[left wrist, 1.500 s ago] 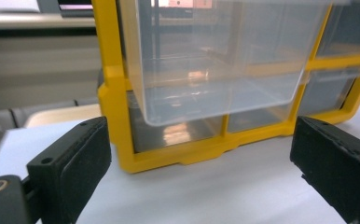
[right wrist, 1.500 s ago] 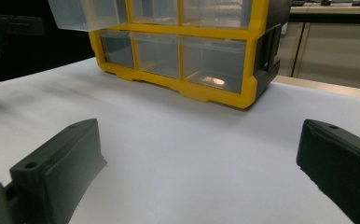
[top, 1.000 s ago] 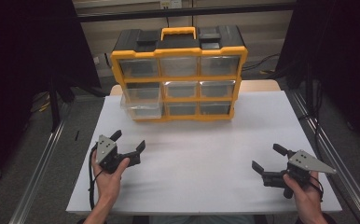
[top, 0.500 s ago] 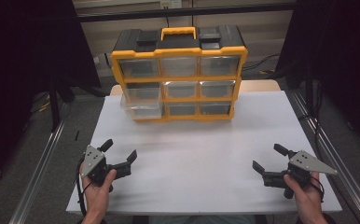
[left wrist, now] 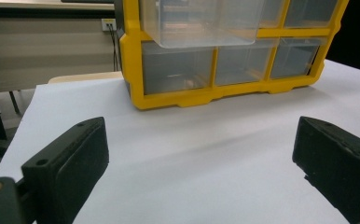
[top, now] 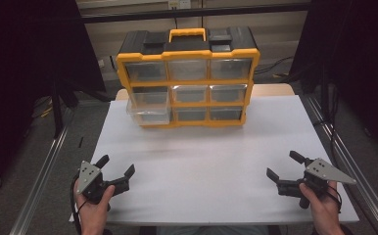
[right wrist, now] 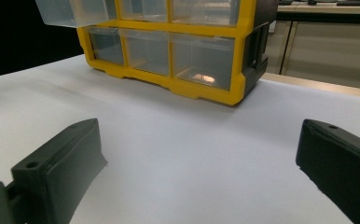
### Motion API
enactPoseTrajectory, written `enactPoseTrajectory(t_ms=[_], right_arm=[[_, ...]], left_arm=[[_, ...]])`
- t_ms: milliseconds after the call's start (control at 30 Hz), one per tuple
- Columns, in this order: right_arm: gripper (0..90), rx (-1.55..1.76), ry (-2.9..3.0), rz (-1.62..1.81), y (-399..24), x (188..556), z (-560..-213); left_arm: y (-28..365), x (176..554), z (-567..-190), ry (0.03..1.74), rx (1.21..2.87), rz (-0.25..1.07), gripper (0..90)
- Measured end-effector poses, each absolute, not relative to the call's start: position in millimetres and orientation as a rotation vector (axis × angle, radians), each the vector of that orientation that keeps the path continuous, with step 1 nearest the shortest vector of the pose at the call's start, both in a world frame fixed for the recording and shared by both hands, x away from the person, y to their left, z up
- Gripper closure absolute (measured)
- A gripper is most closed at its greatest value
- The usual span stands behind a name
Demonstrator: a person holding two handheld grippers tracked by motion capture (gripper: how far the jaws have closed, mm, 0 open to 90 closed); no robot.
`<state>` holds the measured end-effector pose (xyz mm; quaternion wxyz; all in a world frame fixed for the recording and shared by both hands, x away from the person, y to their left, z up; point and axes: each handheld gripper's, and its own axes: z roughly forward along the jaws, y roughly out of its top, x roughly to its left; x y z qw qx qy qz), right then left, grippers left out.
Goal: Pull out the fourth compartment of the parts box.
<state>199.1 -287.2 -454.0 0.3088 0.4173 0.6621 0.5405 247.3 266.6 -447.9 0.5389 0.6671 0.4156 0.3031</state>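
Note:
A yellow and black drawer cabinet stands at the back of the white table. Its clear middle-left drawer is pulled partway out; the same drawer juts toward me in the left gripper view. My left gripper is held near the table's front left corner, jaws wide apart with nothing between them. My right gripper hovers at the front right, also open and empty. Both point toward the cabinet, well short of it.
Metal rails run along both sides of the table. A wooden surface shows behind the cabinet. Dark curtains hang left and right. White table surface stretches between the grippers and the cabinet.
My left gripper has drawn back toward the front left corner of the table, away from the cabinet. The right gripper has stayed where it was.

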Motion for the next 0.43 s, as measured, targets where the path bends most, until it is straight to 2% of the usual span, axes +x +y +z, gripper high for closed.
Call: enactPoseTrajectory(t_ms=[433], right_arm=[[0.3,1.095,1.764,1.424,-286.8,201.2,-455.0]], left_arm=[[259.9,257.3,-446.1,0.940,1.606,0.728,3.5]])
